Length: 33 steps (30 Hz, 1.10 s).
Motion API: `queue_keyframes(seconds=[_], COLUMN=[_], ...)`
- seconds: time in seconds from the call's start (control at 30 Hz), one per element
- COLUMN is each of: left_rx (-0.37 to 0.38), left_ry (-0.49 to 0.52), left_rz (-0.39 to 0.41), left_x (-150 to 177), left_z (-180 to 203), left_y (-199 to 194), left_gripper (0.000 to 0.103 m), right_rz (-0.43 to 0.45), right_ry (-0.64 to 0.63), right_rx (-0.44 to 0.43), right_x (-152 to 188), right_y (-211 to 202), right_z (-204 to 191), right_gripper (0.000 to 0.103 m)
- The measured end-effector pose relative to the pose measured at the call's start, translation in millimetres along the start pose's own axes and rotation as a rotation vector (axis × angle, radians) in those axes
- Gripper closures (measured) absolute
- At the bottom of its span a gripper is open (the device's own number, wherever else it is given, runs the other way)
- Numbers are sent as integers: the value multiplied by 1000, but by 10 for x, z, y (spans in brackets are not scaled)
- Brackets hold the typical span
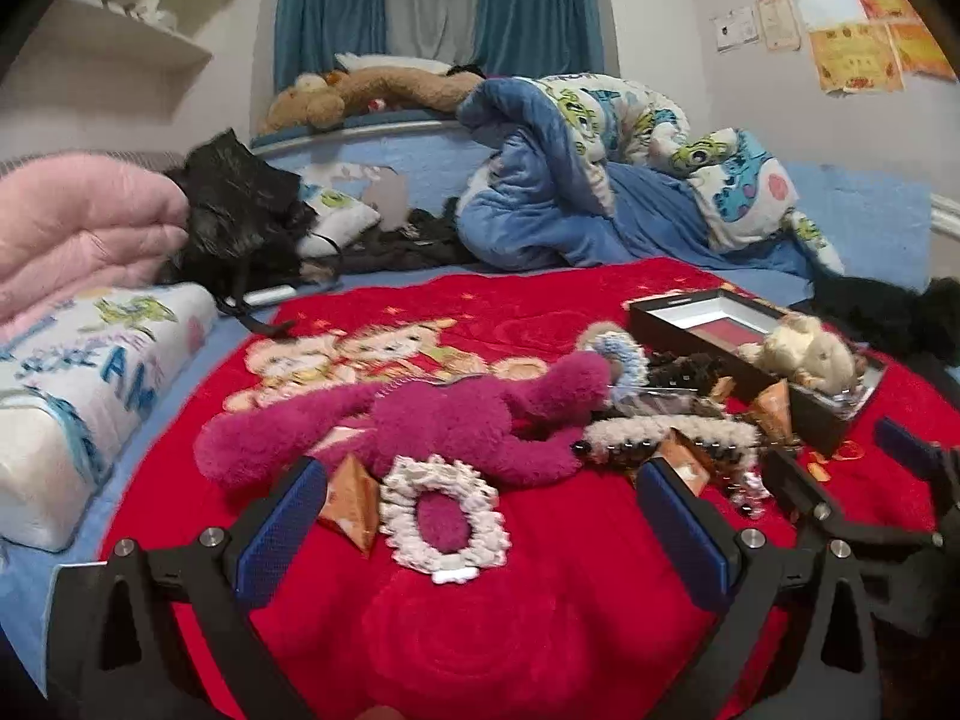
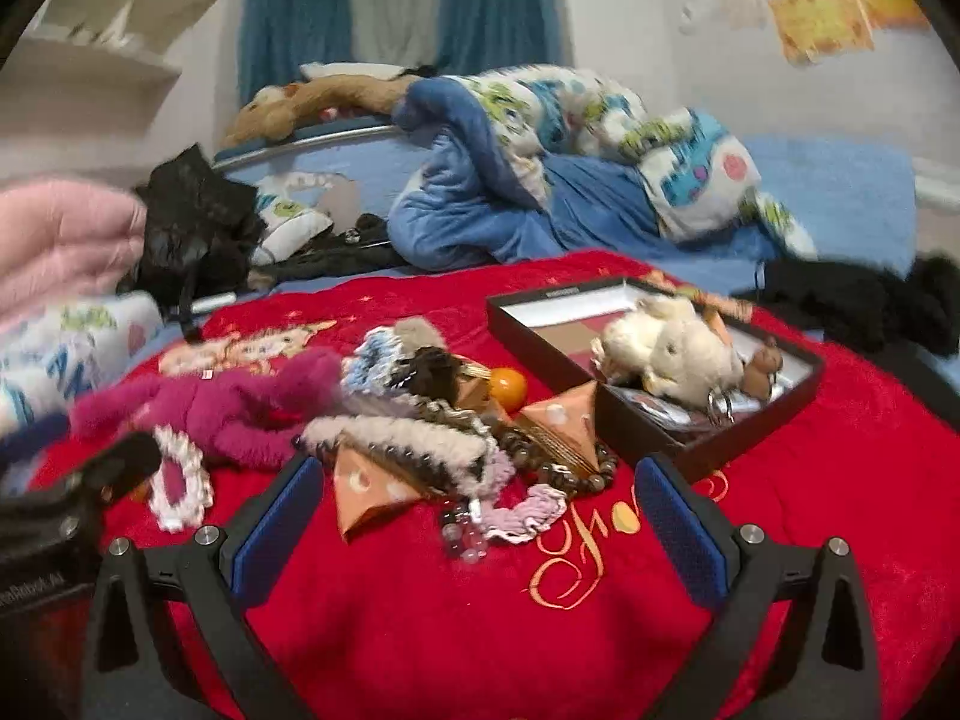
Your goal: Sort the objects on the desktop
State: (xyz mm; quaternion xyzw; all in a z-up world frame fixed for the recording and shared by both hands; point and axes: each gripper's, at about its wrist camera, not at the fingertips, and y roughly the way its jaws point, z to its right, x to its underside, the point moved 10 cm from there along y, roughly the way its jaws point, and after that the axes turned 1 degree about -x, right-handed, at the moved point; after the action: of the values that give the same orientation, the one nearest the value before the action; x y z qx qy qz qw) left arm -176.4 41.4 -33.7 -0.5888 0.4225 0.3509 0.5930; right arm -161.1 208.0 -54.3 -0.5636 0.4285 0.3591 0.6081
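Far off, blue curtains [image 1: 528, 6] hang on a pale wall [image 1: 660, 60]; white shelves [image 1: 126, 30] stand left, paper certificates [image 1: 852, 54] right.

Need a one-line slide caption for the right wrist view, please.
Open right tool hovers over a pile of hair accessories on the red blanket, beside a black box holding a cream plush.

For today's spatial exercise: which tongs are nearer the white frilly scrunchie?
Left. The left tongs straddle the white frilly scrunchie; the right tongs hover to its right, over the bead pile.
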Motion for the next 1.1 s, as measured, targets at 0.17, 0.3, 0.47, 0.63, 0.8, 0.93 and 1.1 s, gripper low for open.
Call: queue_keyframes(seconds=[0.17,0.3,0.47,0.63,0.8,0.93,1.1], left_rx=[-3,-9,5,-12,-12,11,30], left_ry=[9,-2,-63,-35,3,-31,-106], left_rz=[-19,-21,-21,-15,-33,-42,-60], left_x=[54,76,89,111,174,193,229], left_z=[19,-19,-165,-165,-71,-78,-185], left_y=[35,28,-23,-75,-57,-44,-15], left_gripper=[0,0,0,0,0,0,0], right_rz=[-8,57,112,74,53,69,40], right_ry=[-161,-326,-418,-287,-222,-202,-114], right_rx=[22,80,82,27,-13,-22,-97], right_x=[99,109,111,70,81,70,82], right_y=[40,-66,-140,-66,-55,-87,-69], right_z=[-302,-575,-751,-545,-471,-454,-359], right_gripper=[0,0,0,0,0,0,0])
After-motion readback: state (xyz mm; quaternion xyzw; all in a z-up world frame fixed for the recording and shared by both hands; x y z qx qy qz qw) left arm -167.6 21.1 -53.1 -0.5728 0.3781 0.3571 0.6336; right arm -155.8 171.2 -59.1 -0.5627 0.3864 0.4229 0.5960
